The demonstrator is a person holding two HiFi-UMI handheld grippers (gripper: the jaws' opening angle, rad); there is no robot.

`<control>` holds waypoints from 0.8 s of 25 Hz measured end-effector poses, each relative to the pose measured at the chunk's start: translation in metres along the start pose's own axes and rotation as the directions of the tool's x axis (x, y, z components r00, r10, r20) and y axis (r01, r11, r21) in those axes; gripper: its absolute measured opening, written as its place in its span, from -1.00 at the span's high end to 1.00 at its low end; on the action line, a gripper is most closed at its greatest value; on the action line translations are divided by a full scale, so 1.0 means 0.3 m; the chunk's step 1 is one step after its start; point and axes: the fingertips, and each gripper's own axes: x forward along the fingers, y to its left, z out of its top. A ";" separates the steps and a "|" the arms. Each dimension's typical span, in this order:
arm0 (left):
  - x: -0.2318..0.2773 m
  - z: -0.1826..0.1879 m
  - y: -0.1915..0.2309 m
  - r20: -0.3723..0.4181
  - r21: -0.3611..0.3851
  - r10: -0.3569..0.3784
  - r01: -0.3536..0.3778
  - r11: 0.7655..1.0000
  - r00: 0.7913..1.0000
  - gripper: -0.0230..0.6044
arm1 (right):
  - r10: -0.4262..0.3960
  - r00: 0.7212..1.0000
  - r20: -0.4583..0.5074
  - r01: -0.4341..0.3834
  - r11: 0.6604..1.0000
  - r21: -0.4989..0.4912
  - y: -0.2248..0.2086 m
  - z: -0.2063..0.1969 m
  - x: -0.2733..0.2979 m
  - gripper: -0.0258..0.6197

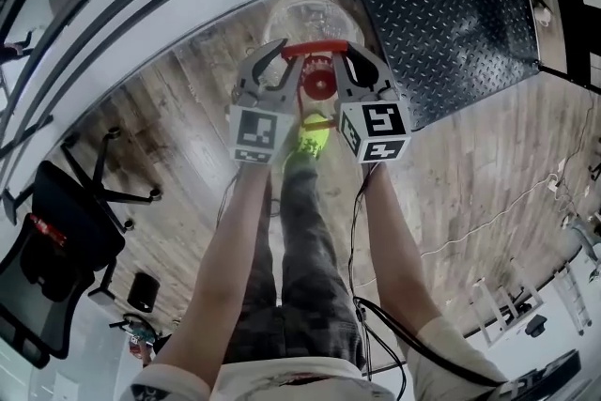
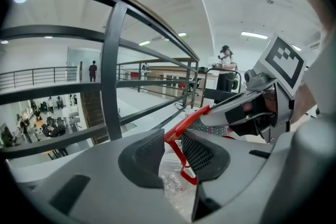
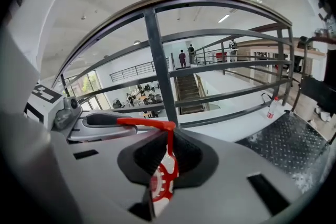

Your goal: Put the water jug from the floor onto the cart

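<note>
Ribbed jaws of left gripper (image 2: 173,153) and right gripper (image 3: 167,157) both clamp the thin red plastic handle (image 1: 315,49) of the clear round water jug (image 1: 302,14) just below them, over wood-plank floor (image 1: 188,108), left of the diamond-plate cart (image 1: 451,23).

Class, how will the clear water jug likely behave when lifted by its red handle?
The jug looks wide and rounded, so probably heavy if full, apt to swing. Its thin red handle, pinched by left claw and right claw, may flex.
</note>
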 end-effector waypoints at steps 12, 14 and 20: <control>-0.046 0.423 -0.030 0.080 0.102 -0.073 0.065 0.993 0.994 0.59 | -0.104 0.988 0.113 0.100 0.994 0.041 -0.040 0.365 -0.205 0.80; -0.073 0.482 -0.047 0.082 0.109 -0.095 0.085 0.990 0.992 0.59 | -0.121 0.986 0.115 0.117 0.992 0.043 -0.032 0.413 -0.255 0.80; -0.166 0.676 -0.094 0.097 0.146 -0.176 0.161 0.976 0.980 0.59 | -0.202 0.968 0.146 0.190 0.977 0.093 0.006 0.557 -0.418 0.80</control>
